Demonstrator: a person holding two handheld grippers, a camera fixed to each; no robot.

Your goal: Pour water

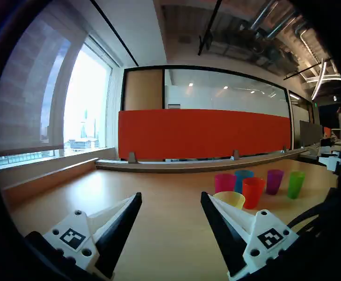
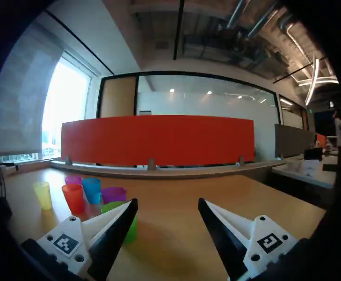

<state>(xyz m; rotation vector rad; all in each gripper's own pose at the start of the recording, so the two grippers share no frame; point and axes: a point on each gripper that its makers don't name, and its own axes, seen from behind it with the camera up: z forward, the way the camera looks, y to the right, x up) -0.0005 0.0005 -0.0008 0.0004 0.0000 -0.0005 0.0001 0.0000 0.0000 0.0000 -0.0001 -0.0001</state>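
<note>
Cups cluster on the desk; left tongs and right tongs both gape wide, empty. Best to centre one cup squarely inside a pair before closing.

The right gripper, fingers spread and empty, hangs over the table beside coloured cups.

An open-plan office: wooden desk, orange divider panel, glass-walled meeting room, exposed ceiling pipes.
</note>
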